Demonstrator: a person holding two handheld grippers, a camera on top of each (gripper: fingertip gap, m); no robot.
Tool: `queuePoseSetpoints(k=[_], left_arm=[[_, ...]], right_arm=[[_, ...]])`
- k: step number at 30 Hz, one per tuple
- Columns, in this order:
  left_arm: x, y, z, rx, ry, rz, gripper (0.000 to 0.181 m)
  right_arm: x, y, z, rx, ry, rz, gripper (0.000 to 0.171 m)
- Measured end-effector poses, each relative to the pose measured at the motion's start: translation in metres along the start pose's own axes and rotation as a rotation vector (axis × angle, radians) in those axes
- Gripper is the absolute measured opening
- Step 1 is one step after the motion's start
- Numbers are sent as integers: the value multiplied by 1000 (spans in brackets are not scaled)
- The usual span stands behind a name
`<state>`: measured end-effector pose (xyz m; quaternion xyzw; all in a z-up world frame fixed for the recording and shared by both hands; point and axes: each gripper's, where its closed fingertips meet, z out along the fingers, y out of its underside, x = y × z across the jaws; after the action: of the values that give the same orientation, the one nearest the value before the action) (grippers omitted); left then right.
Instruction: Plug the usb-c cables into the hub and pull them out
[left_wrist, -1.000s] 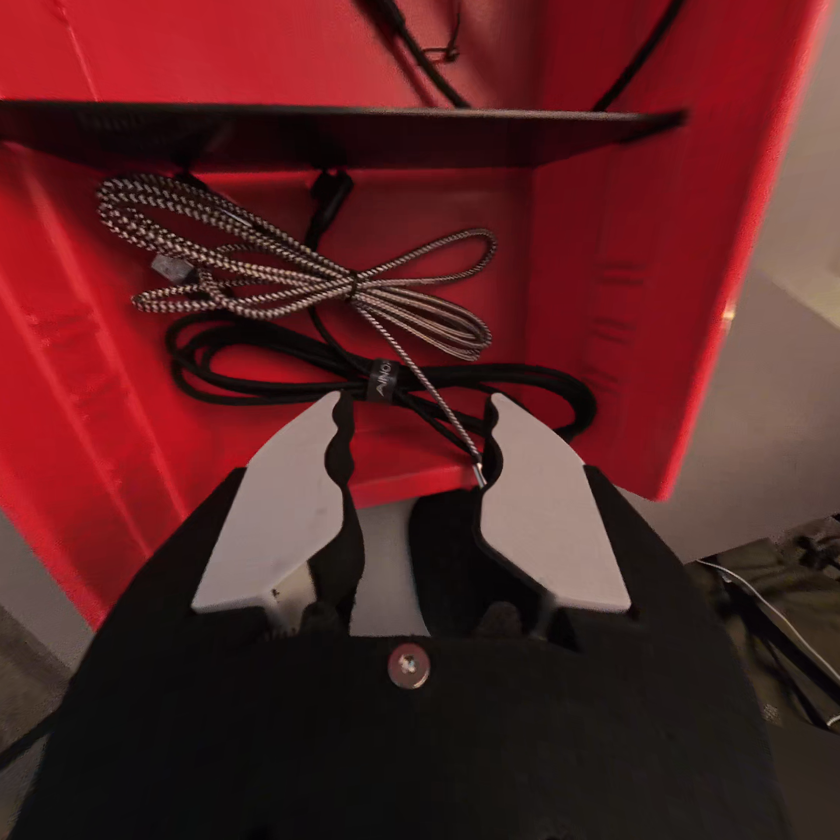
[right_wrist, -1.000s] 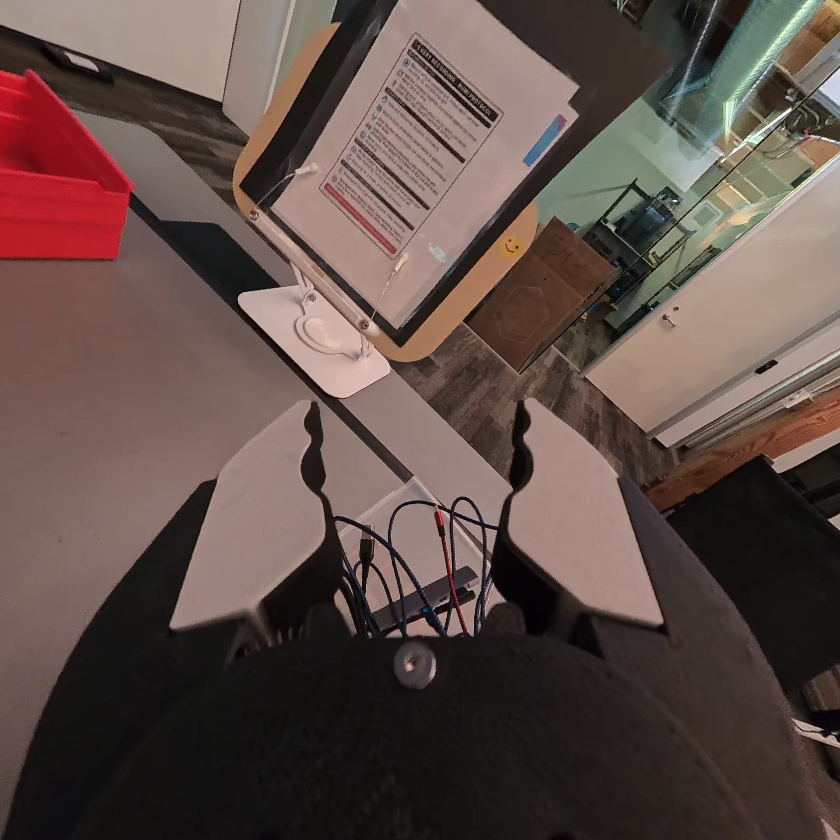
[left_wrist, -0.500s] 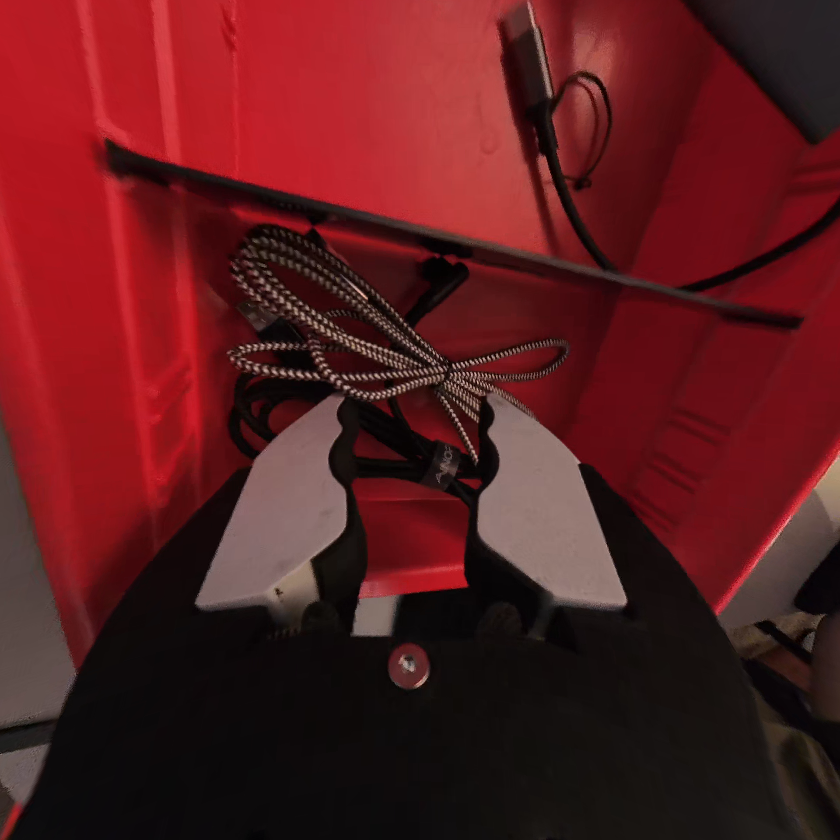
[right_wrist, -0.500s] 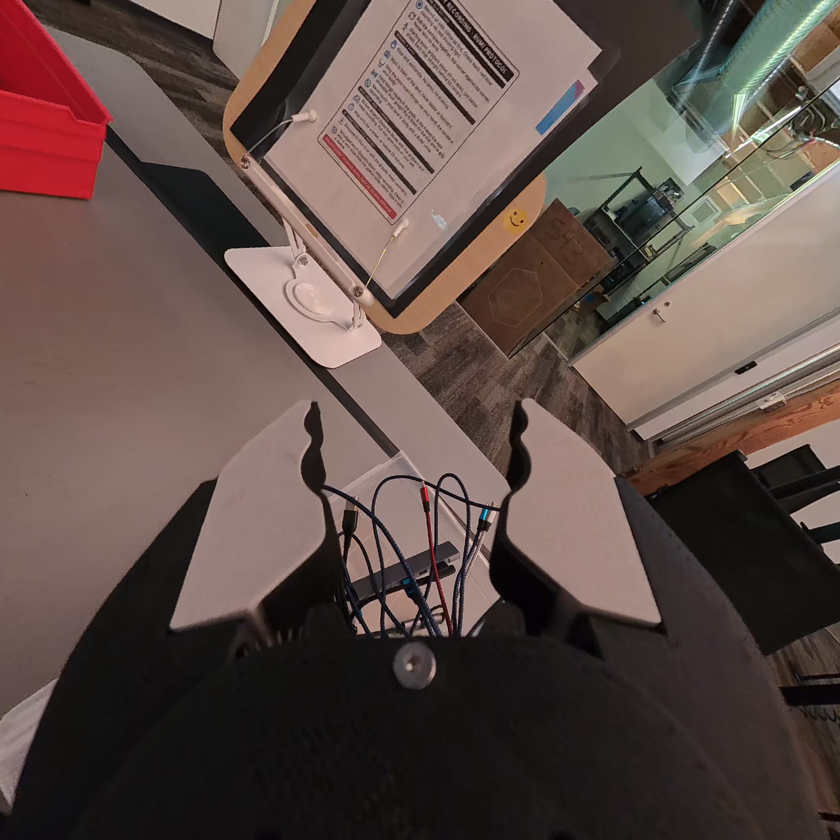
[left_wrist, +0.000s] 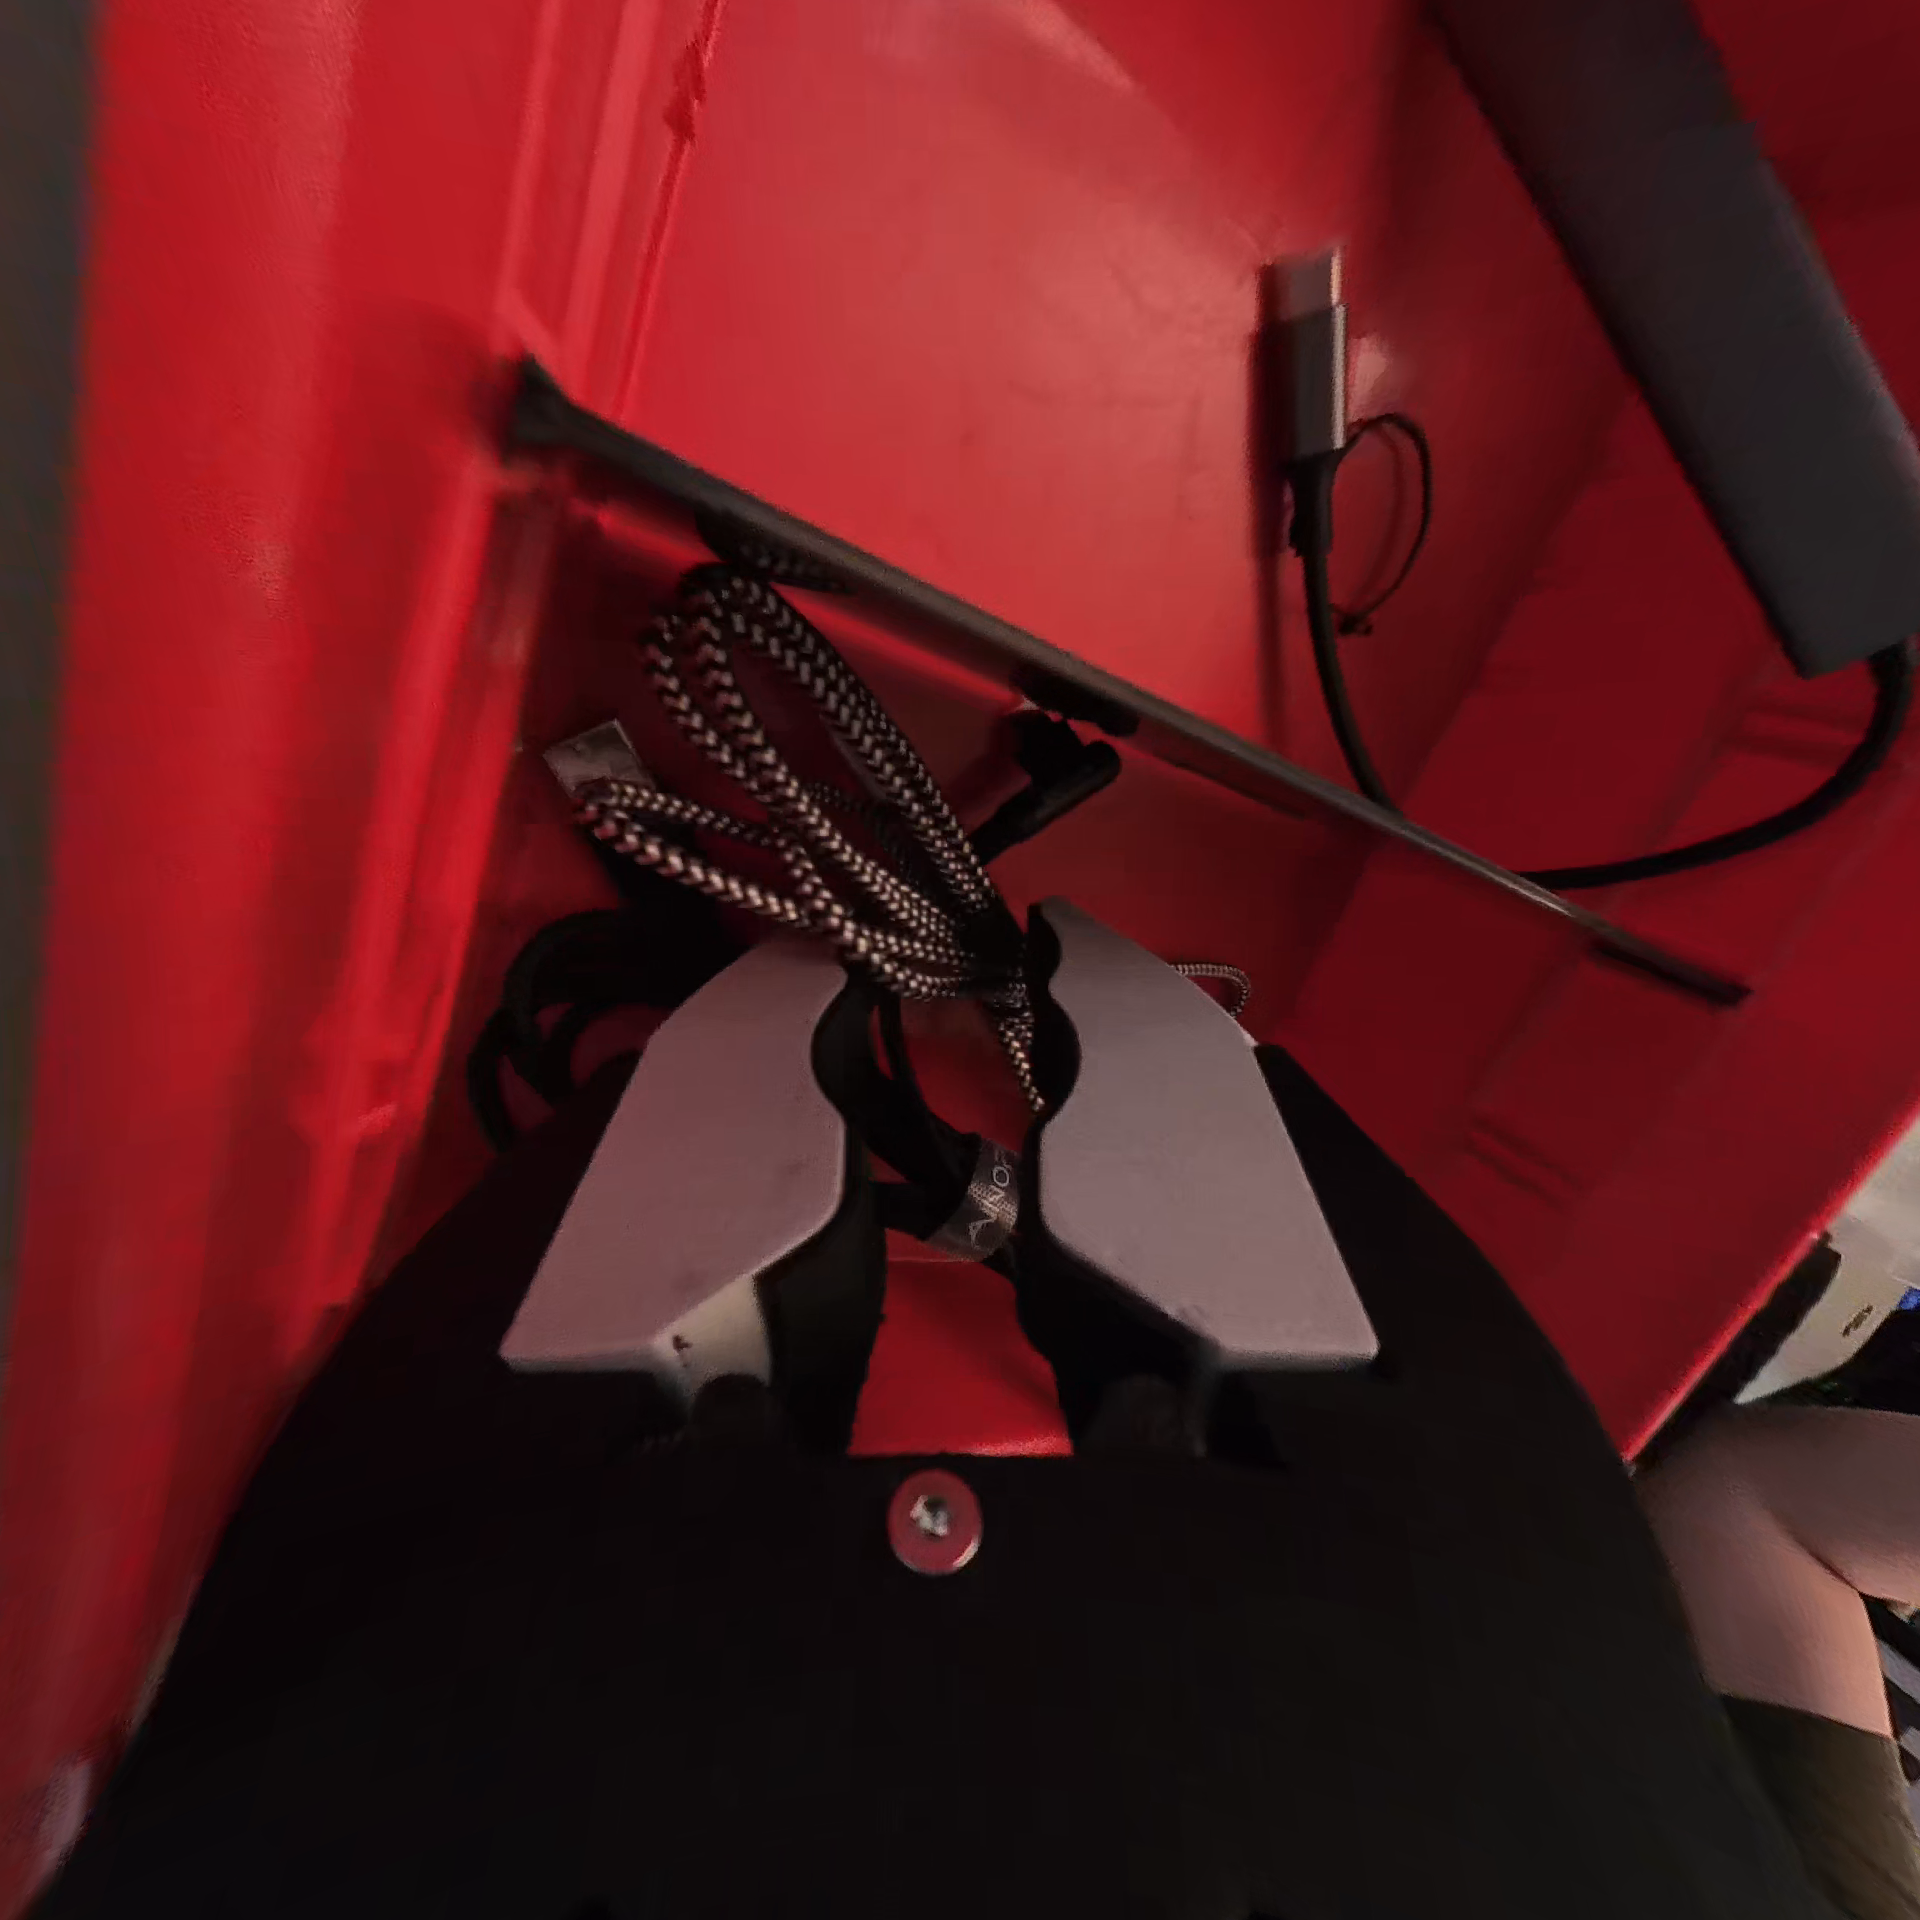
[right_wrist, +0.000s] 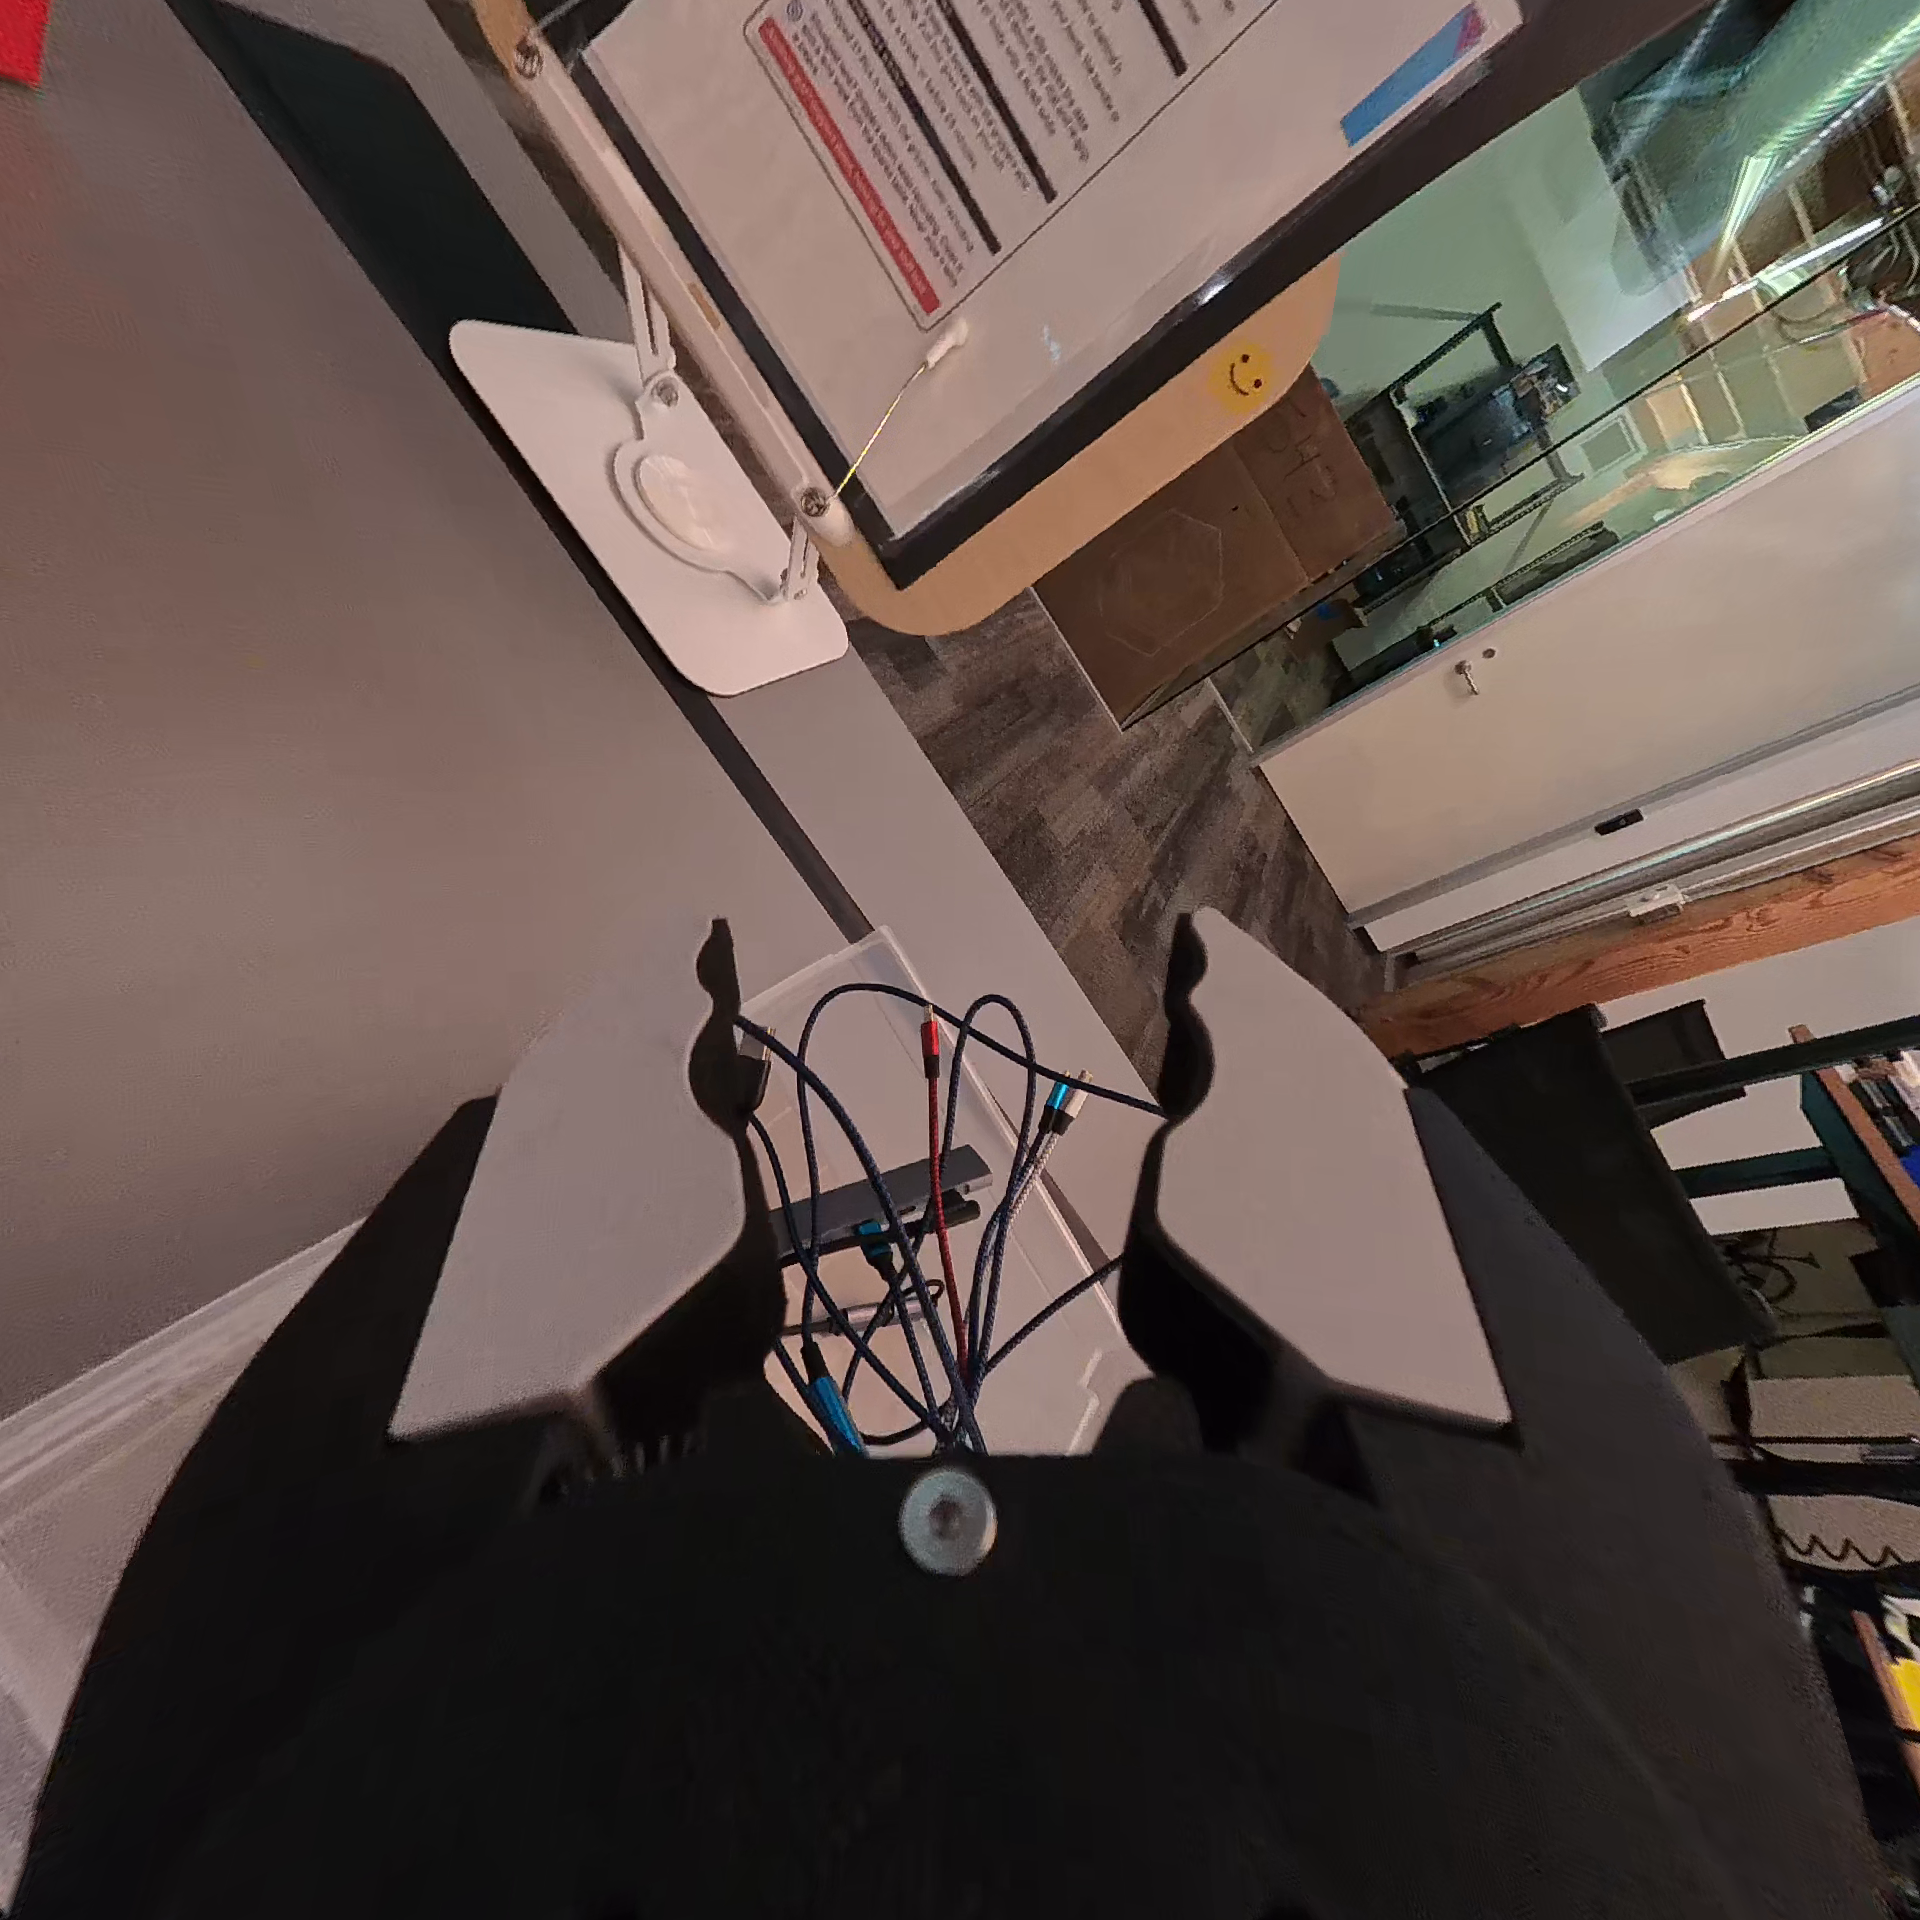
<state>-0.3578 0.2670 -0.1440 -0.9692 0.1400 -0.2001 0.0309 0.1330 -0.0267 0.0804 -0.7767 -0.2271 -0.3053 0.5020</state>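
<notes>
1. Left gripper: my grey fingers are spread, but less widely than a second ago, and they now straddle the black-and-white braided cable bundle. A second ago the tips sat short of it, near the bin's front lip. No pinch yet; the cable passes between the fingers, and I cannot tell whether it touches them.

2. Just behind the fingers lies the coiled black cable with a grey wrap band, under the braided one. Both sit in the near compartment of the red plastic bin, this side of the thin dark divider.

3. Beyond the divider: a grey plug on a black lead and a dark grey flat slab at upper right, newly in view as the camera tilted.

4. Right gripper: fingers spread wide, holding nothing. It has drifted forward over the clear plastic tray, which now fills more of the gap.

5. In that tray: the slim grey hub, with thin blue, red and teal-tipped braided cables arching over it.

6. Judgement: the left side is about to close on the braided bundle; the black coil may snag and lift too.
</notes>
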Motion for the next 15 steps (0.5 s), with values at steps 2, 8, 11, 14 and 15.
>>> queuePoseSetpoints(k=[2, 8, 11, 14, 15], left_arm=[[2, 1, -7, 7, 8, 18, 22], [38, -1, -61, 171, 87, 136, 9], [86, 2, -100, 303, 192, 292, 8], [147, 21, -139, 426, 279, 500, 8], [169, 31, -149, 463, 301, 577, 8]], right_arm=[[-3, 2, 2, -17, -5, -22, 80], [-10, -4, 5, -18, -18, -52, 79], [-17, -14, 6, 3, -31, -73, 79], [-29, -34, 6, 64, -59, -84, 77], [-37, -47, 6, 111, -83, -77, 77]])
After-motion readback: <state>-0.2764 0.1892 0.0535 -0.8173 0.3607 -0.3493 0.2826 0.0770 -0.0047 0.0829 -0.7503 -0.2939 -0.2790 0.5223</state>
